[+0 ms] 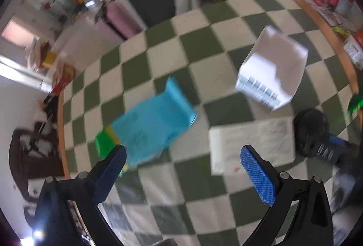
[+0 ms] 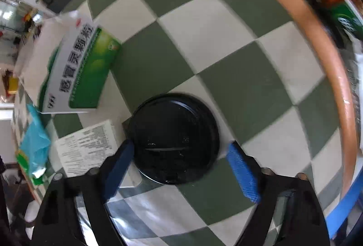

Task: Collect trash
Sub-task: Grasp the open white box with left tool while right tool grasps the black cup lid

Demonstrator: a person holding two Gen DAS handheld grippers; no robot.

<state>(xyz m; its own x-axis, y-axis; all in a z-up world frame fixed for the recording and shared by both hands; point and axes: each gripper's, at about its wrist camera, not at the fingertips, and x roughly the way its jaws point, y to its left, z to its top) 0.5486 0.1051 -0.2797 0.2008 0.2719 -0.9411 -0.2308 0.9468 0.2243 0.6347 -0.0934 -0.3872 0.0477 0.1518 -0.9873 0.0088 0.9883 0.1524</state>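
Black lid [image 2: 174,139] lies flat on the checked bench [image 2: 204,25], framed between the spread fingers of the right claw [image 2: 181,168], nothing gripped. It should be pinched by the rim, fingers kept low. Left claw [image 1: 183,168] is also spread and unloaded. Box [image 2: 77,66] sits left of the lid, leaflet [image 2: 86,148] beside it. Only the left view shows the blue packet [image 1: 154,125] whole; box print is legible only in the right view.
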